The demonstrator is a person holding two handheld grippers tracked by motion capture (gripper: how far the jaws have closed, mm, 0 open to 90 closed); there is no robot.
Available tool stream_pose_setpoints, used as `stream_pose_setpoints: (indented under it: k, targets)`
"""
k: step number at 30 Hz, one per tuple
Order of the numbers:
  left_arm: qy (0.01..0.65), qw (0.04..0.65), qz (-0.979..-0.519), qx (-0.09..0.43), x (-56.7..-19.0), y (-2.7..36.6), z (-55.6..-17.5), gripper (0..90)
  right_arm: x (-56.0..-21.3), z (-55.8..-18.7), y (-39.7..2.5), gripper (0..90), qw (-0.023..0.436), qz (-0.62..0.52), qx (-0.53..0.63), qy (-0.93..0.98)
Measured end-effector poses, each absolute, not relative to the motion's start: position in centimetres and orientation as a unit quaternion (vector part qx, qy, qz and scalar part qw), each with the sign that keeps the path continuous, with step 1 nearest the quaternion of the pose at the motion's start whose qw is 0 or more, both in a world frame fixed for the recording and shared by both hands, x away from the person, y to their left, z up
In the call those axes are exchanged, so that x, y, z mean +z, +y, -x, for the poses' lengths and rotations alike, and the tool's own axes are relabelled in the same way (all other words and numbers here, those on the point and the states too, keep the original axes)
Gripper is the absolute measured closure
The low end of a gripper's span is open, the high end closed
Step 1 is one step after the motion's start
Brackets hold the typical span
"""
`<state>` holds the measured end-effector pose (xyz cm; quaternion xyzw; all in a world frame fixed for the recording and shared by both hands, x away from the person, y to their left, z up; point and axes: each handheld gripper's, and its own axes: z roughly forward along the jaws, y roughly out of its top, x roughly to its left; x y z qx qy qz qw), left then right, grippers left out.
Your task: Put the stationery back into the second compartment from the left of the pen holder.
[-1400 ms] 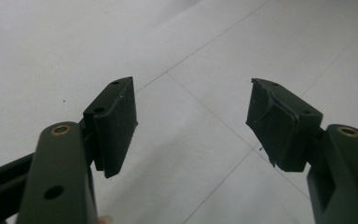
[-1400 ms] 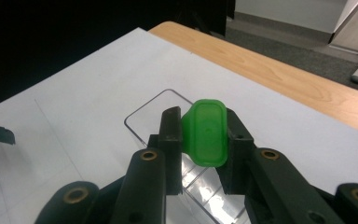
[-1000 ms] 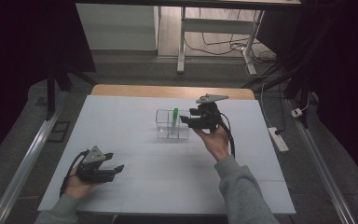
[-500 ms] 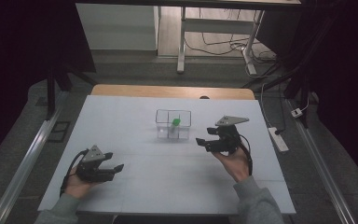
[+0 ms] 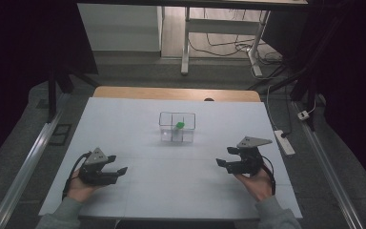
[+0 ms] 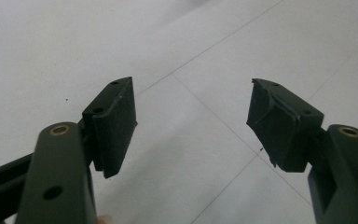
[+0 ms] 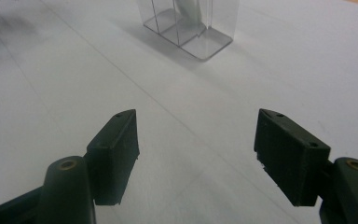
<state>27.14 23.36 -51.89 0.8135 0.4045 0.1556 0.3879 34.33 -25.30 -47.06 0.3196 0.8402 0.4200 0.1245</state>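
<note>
Tongs status: left tongs (image 5: 116, 171) gaped empty at 8 o'clock; right tongs (image 5: 222, 162) gaped empty at 4 o'clock. Clear organizer (image 5: 177, 127) stood table (image 5: 181, 191) centre, green item (image 5: 179, 125) inside. Judged: keep jaws clear, avoid nudging organizer.

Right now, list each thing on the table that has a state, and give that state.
Left gripper: open, holding nothing, low over the near left of the table.
Right gripper: open, holding nothing, at the near right, jaws turned toward the box.
Clear box: upright at the table's middle, top open, split into compartments.
Green piece: inside the box, touched by neither gripper.
</note>
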Motion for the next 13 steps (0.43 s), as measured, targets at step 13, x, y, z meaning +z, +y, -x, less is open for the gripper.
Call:
stream_pose_setpoints:
  k: [13]
  targets:
    - [0.404, 0.389, -0.813, 0.156, -51.85, 23.43, -27.2, 32.2, -47.65, -33.72, -26.3, 29.3, 0.127, -0.31, 0.419, 0.844]
